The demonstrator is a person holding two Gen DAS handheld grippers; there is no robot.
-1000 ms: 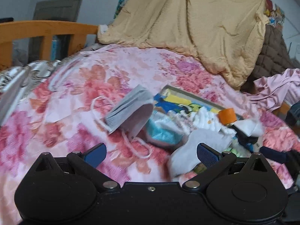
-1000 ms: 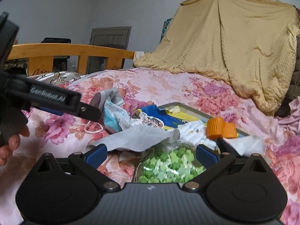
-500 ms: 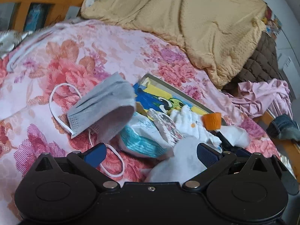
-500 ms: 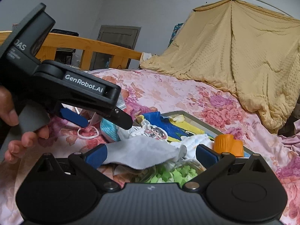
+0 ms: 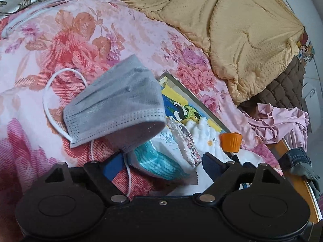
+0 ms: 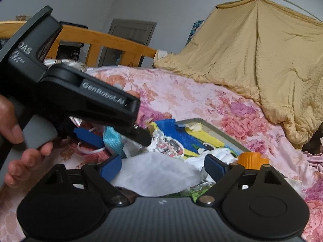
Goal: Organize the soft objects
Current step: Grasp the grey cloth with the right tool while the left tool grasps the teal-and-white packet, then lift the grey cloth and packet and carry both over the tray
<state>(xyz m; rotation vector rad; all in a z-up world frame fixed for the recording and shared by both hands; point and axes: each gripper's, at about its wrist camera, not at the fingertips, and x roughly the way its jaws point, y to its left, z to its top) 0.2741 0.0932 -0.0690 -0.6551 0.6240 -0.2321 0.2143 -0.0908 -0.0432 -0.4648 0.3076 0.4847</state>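
— Now, left gripper (image 5: 161, 161) low over the pile on the flowered bedspread (image 5: 84, 40); jaws wide though they have just been closing in a little; the packet of blue masks (image 5: 159, 161) sits between the blue pads, and neither pad is pressing on it.

— And the grey face mask (image 5: 119, 102)?

— Just beyond the left pad, puffed up, one white ear loop trailing down past that pad; it leans on the near-left corner of the cartoon tray (image 5: 193, 98); right of it a white cloth (image 5: 203, 131) and an orange cap (image 5: 231, 142) lie on the tray's near end.

— Over to the right gripper (image 6: 162, 168), then.

— Also wide, also just narrowed a touch; a white mask (image 6: 153, 173) lies in the gap, reaching to the left pad; whether that pad touches it I cannot tell; the right pad stands clear, so no grip; a glimpse of green pieces (image 6: 194, 194) peeks from under it.

— That black thing at the left?

— The other gripper seen side-on, a hand (image 6: 18, 141) round its grey handle, nose down into the same pile; far off, a tan quilt (image 6: 262, 60) heaped at the right and a wooden bed rail (image 6: 113, 42) at the left.
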